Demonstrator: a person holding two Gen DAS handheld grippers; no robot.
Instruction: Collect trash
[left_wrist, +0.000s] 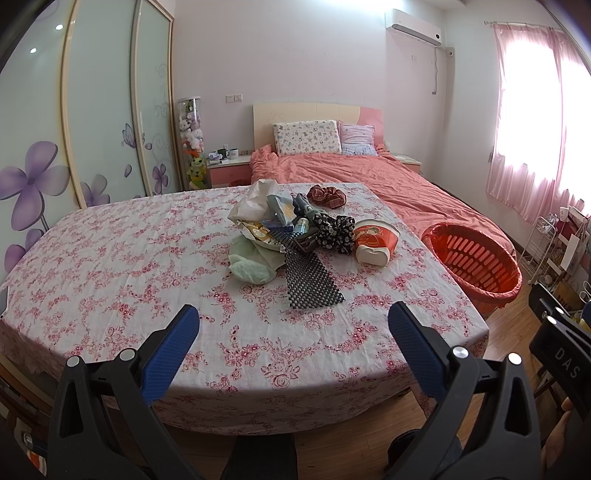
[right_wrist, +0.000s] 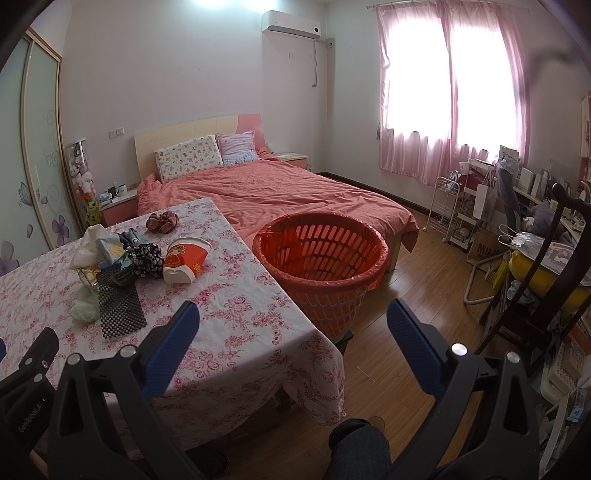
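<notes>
— What do we have in front of us?

— A counter (left_wrist: 122, 266) under a pink floral cloth, in a bedroom with a bed (left_wrist: 373, 177) in a salmon cover, a pink curtain (right_wrist: 443, 96) at the window and a wood floor (right_wrist: 424, 295). Our trash pile (left_wrist: 291, 229) lies near the middle of the counter: crumpled paper, wrappers, a black mesh mat (left_wrist: 312, 282), and a red-and-white paper cup (left_wrist: 375, 240) tipped on its side just right of it.

— And the basket?

— An orange basket (right_wrist: 325, 258) with a red liner stands on the floor, just beside the counter's right edge, next to the foot of the bed.

— Any writing?

— From the left wrist we read "DAS" on the other tool; from the right wrist, "GenRobot.AI". A brown bag by the window shows "MUJ".

— The tools?

— Our left hand-held gripper (left_wrist: 293, 328) is spread wide and holds nothing; the right hand-held gripper (right_wrist: 293, 325) likewise. Only the right view shows the cluttered shelves and a dark wooden chair (right_wrist: 535, 295).
</notes>
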